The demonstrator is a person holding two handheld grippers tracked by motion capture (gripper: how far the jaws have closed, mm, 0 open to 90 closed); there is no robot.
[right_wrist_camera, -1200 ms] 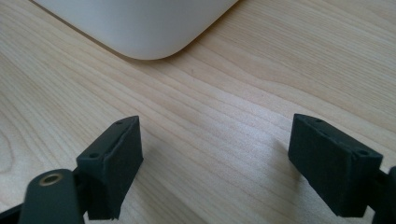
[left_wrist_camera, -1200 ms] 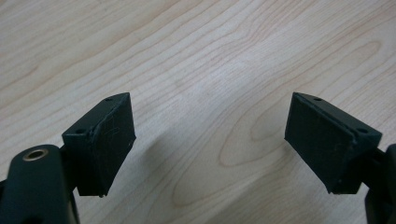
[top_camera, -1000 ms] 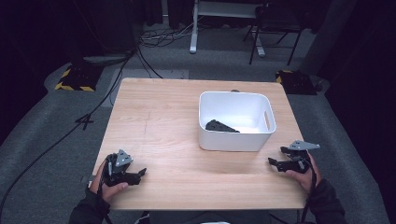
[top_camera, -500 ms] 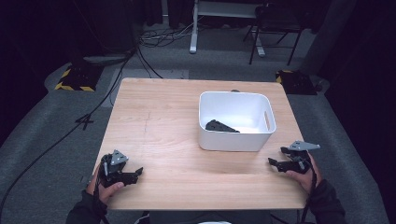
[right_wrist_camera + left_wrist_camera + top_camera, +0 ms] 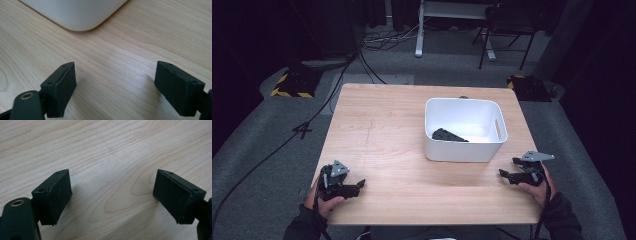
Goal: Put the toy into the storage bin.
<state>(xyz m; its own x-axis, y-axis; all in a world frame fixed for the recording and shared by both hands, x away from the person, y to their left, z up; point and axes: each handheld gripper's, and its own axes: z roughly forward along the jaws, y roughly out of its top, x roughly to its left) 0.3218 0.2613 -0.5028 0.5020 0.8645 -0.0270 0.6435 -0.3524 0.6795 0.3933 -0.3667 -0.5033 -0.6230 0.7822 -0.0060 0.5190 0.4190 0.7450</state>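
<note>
Down at the near edge, the left gripper (image 5: 354,186) sits low on the wooden table (image 5: 382,130), jaws spread wide, nothing between them. Right gripper (image 5: 506,174), same story: released, empty. Just beyond it, the white bin (image 5: 464,150) with a dark flat piece (image 5: 448,135) lying inside.

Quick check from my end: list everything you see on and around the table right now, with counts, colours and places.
Table: one, light wood, centre.
Bin: one, white plastic, right half of the table, handle slot in its right wall.
Flat object: one, black, on the bin's floor; kind unclear.
Striped blocks: two, black and yellow, on the grey floor off the far corners.
Cables: several, black, floor at far left.
Chair: one, black, far background.
Left gripper: black, open, near left corner.
Right gripper: black, open, beside the bin's near right corner.
</note>
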